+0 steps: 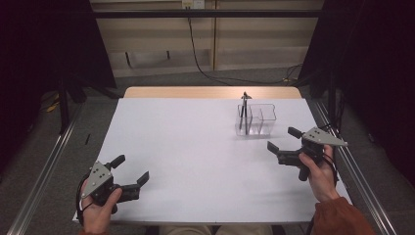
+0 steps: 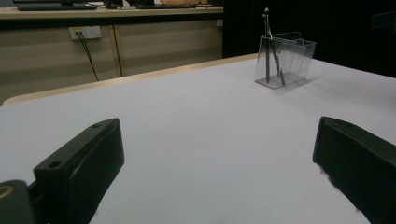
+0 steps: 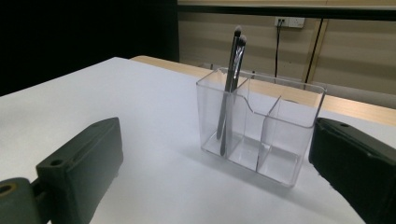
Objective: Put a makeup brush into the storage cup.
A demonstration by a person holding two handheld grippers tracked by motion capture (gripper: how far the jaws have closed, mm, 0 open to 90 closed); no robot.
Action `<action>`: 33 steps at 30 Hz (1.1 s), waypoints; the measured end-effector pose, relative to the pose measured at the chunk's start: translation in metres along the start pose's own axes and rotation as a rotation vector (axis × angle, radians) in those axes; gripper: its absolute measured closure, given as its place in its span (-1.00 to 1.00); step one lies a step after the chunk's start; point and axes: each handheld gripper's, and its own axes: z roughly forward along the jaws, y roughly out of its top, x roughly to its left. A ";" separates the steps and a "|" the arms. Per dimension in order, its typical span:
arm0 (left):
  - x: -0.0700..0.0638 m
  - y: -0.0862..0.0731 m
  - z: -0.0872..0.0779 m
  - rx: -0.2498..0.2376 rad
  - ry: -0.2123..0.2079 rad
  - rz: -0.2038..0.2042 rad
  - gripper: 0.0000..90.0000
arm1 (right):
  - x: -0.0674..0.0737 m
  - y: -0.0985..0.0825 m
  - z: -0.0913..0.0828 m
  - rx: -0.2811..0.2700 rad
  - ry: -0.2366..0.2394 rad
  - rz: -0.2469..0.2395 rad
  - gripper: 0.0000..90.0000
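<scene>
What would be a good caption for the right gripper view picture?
Two makeup brushes stand in the end slot of a clear box on a white table, framed by open black fingers.

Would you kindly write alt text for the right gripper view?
A clear plastic organizer with several compartments stands on a white table, two dark makeup brushes leaning upright in its left compartment. The right gripper frames it with open black jaws, touching nothing.

A clear divided organizer (image 3: 259, 135) stands on the white table (image 1: 195, 147), holding two upright dark brushes (image 3: 231, 79).
</scene>
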 end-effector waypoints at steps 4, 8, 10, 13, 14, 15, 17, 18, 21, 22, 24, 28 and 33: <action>0.000 0.000 -0.001 0.000 0.000 -0.007 -0.96 | -0.002 -0.010 -0.008 0.013 -0.010 0.003 -0.93; -0.002 0.000 -0.003 -0.001 -0.003 -0.005 -0.96 | 0.000 -0.019 -0.017 0.023 -0.017 -0.001 -0.93; -0.002 -0.001 -0.004 0.000 0.000 -0.007 -0.95 | 0.001 -0.021 -0.022 0.015 -0.024 -0.003 -0.93; -0.003 0.000 -0.006 -0.003 0.002 -0.006 -0.96 | 0.003 -0.025 -0.029 -0.004 -0.036 -0.006 -0.93; -0.003 0.000 -0.006 -0.002 0.003 -0.004 -0.95 | 0.003 -0.027 -0.032 -0.004 -0.039 -0.001 -0.93; -0.003 -0.001 -0.006 -0.001 0.003 -0.003 -0.96 | 0.003 -0.028 -0.034 -0.006 -0.040 -0.001 -0.93; -0.004 -0.001 -0.007 -0.002 0.004 -0.007 -0.95 | 0.003 -0.031 -0.038 -0.012 -0.049 -0.007 -0.93; -0.004 -0.001 -0.007 -0.002 0.003 -0.008 -0.95 | 0.003 -0.032 -0.040 -0.012 -0.049 -0.005 -0.94; -0.004 -0.001 -0.008 0.000 0.001 -0.008 -0.96 | 0.003 -0.035 -0.047 -0.019 -0.055 0.002 -0.94; -0.004 -0.002 -0.008 0.000 0.000 -0.008 -0.96 | 0.003 -0.036 -0.049 -0.024 -0.061 -0.003 -0.94; -0.004 -0.001 -0.008 0.002 -0.001 -0.009 -0.96 | 0.004 -0.038 -0.052 -0.020 -0.059 -0.001 -0.94; -0.009 0.000 -0.010 -0.003 -0.021 -0.007 -0.95 | 0.004 -0.040 -0.060 -0.025 -0.063 0.003 -0.95; -0.008 -0.001 -0.011 0.000 -0.013 -0.014 -0.96 | 0.004 -0.046 -0.071 -0.022 -0.076 0.006 -0.95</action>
